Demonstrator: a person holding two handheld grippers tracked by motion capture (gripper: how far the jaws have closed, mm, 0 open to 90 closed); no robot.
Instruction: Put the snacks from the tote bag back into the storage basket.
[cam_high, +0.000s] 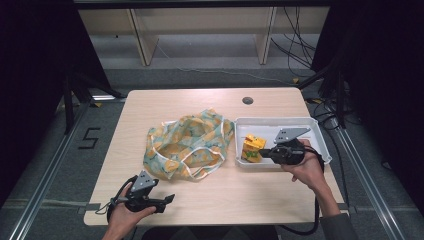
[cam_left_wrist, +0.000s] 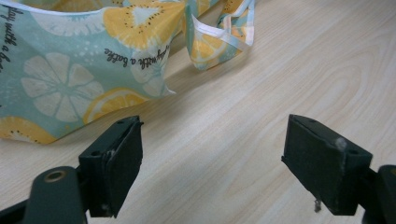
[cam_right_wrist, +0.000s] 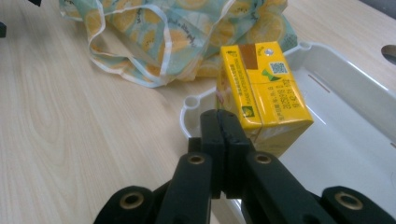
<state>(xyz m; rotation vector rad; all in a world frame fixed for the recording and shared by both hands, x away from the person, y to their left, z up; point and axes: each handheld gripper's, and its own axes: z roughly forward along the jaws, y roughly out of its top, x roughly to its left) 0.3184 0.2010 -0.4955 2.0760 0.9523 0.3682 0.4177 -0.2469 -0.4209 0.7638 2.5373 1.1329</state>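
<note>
A yellow drink carton (cam_high: 253, 148) (cam_right_wrist: 266, 93) stands at the left end of a white tray (cam_high: 320, 140) (cam_right_wrist: 345, 140). My right gripper (cam_high: 262, 153) (cam_right_wrist: 224, 126) is shut, jaws pressed together with nothing between them, tips at the carton's near lower corner. A teal cloth bag (cam_high: 185, 145) (cam_left_wrist: 70, 70) (cam_right_wrist: 177, 32) printed with lemon slices lies crumpled in the middle of the table, left of the tray. My left gripper (cam_high: 170, 199) (cam_left_wrist: 224, 163) is open low over bare wood near the front edge, just short of the bag.
The wooden table has a cable hole (cam_high: 247, 100) at the back. Bare wood runs along the front and left of the bag. Cables trail off the right side, and the floor around is dark.
</note>
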